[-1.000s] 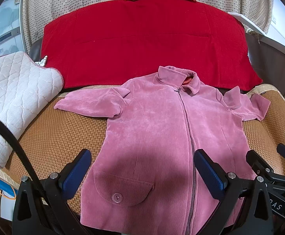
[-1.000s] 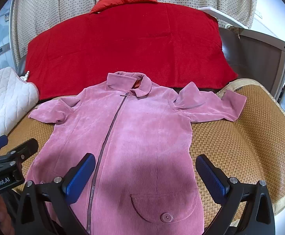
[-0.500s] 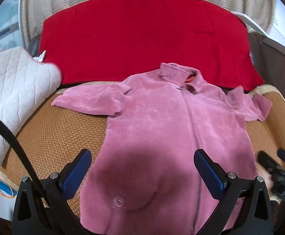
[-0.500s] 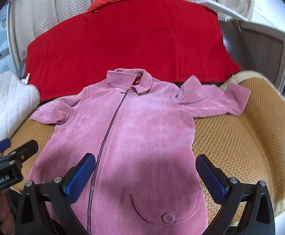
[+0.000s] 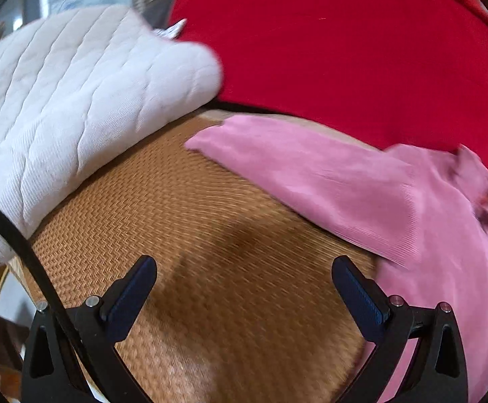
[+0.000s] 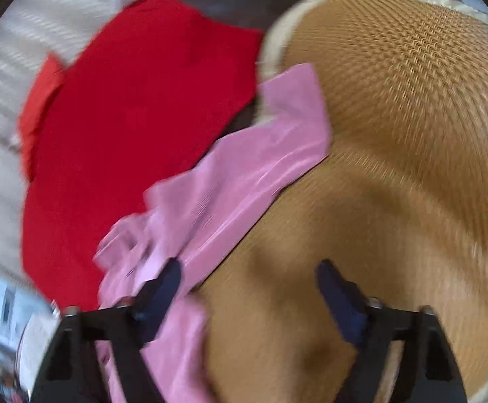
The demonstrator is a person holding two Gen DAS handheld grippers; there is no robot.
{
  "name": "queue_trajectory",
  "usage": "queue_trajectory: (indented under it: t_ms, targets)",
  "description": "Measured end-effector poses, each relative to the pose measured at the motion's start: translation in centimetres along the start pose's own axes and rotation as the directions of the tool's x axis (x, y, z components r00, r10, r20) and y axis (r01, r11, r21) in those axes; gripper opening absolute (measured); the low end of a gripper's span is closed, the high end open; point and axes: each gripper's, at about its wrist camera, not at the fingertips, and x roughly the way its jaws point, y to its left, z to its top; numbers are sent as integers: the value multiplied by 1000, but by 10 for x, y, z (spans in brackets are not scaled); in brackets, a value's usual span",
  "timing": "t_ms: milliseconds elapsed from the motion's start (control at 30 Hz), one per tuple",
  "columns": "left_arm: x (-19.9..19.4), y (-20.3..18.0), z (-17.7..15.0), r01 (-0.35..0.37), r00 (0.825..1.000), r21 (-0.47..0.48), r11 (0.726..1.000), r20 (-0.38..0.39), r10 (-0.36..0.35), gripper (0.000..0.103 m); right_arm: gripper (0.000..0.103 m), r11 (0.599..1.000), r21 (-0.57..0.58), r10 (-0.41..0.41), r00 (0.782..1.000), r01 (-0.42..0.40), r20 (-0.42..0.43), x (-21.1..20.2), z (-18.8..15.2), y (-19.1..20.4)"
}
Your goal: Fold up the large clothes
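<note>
A pink corduroy jacket (image 5: 411, 208) lies flat on a woven brown mat (image 5: 176, 235). In the left wrist view its left sleeve (image 5: 277, 161) stretches toward the upper left, and my left gripper (image 5: 244, 288) is open and empty over bare mat just below that sleeve. In the blurred right wrist view the jacket's other sleeve (image 6: 260, 154) runs up toward the mat's edge. My right gripper (image 6: 247, 288) is open and empty, its left finger over the jacket's side and its right finger over the mat (image 6: 395, 168).
A white quilted cushion (image 5: 76, 100) lies on the mat's left side. A red blanket (image 5: 344, 40) covers the sofa back behind the jacket, also seen in the right wrist view (image 6: 136, 107). The mat's pale trimmed edge (image 6: 277, 27) curves at the far right.
Both grippers swung outward from the jacket's hem: the left moved left toward the left sleeve, the right moved right toward the right sleeve. Both views are now motion-blurred. The jaws stayed open.
</note>
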Motion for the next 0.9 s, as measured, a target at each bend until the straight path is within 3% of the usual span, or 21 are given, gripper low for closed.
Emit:
queue_trajectory:
  t_ms: [200,300,367,433,467,500,567,633,767,833,900]
  targets:
    - [20,10,-2,17,999,-71,997,-43,-20,103,75,990,6,-140,990,140,23,57,62,-9]
    - [27,11,-1,39,997,-85,996,-58,-44,103,68,979,18,-205,978,204,34,80,79,-8]
    - [32,11,-1,53,995,-94,994,-77,-61,103,58,971,26,-237,971,236,36,90,84,-5]
    - [32,6,-2,53,995,-86,995,-81,-60,103,30,958,31,-287,958,286,29,101,89,-5]
    - [30,1,-3,51,996,-72,996,-75,-56,103,25,953,46,-301,953,299,24,106,89,-9]
    - [28,-1,-4,55,996,-61,997,-71,-59,103,7,956,50,-290,957,288,22,108,91,-8]
    - [24,-7,-5,66,996,-35,997,-61,-69,103,4,956,-10,-293,954,294,59,101,95,13]
    - [20,-11,-5,81,996,-24,996,-46,-82,103,4,960,-85,-259,961,268,101,87,97,46]
    - [7,-20,-7,99,995,19,995,-11,-99,103,4,940,-312,-79,977,139,199,34,85,157]
    - [2,-24,-8,94,995,41,995,13,-95,103,4,900,-435,52,978,42,201,15,57,226]
    - [1,-24,-7,96,995,45,994,24,-97,103,4,834,-547,185,970,-69,159,-2,16,289]
